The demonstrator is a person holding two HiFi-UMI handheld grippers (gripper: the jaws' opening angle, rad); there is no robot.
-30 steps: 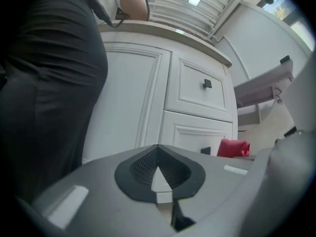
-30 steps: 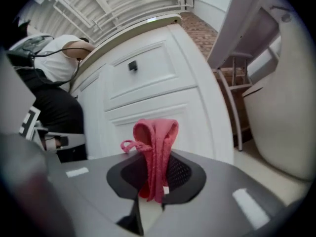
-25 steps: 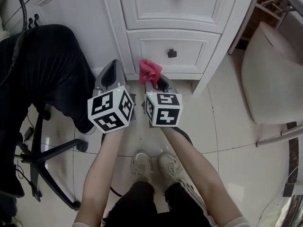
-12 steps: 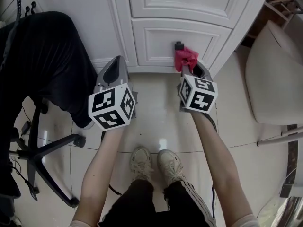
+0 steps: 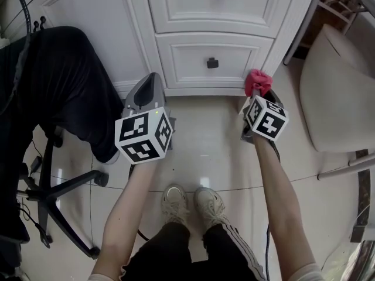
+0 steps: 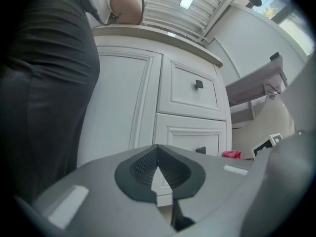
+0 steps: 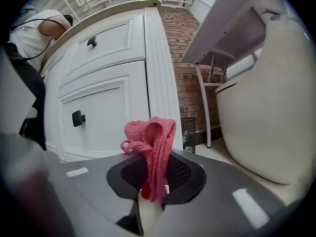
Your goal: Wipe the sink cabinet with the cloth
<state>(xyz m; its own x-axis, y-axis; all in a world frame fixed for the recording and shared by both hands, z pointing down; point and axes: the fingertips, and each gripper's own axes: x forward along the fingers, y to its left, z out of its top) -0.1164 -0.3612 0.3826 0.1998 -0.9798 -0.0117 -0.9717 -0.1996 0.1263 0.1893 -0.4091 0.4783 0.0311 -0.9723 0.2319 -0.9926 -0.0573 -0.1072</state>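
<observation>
The white sink cabinet [image 5: 193, 51] has two drawers with dark square knobs [image 5: 212, 62]. A pink cloth [image 5: 258, 81] sticks out of my right gripper [image 5: 258, 93], which is shut on it low down by the cabinet's right corner post. In the right gripper view the cloth [image 7: 150, 138] bunches up in front of that post [image 7: 159, 78]; whether it touches I cannot tell. My left gripper [image 5: 153, 78] is shut and holds nothing; it points at the cabinet's base left of the lower drawer. The left gripper view shows the drawers [image 6: 190, 89] and the cloth [image 6: 231, 154] far right.
A person in dark trousers [image 5: 58, 81] sits on a wheeled office chair [image 5: 55, 189] close on the left. A white tub-like fixture [image 5: 334, 92] stands on the right, with metal legs [image 7: 203, 107], a small bin [image 7: 188, 132] and a brick wall [image 7: 190, 48] beyond the corner. My shoes [image 5: 193, 204] stand on glossy tiles.
My right gripper has carried the cloth rightward across the lower drawer front, from its left side past the knob to the cabinet's right corner. The left gripper has hardly moved.
</observation>
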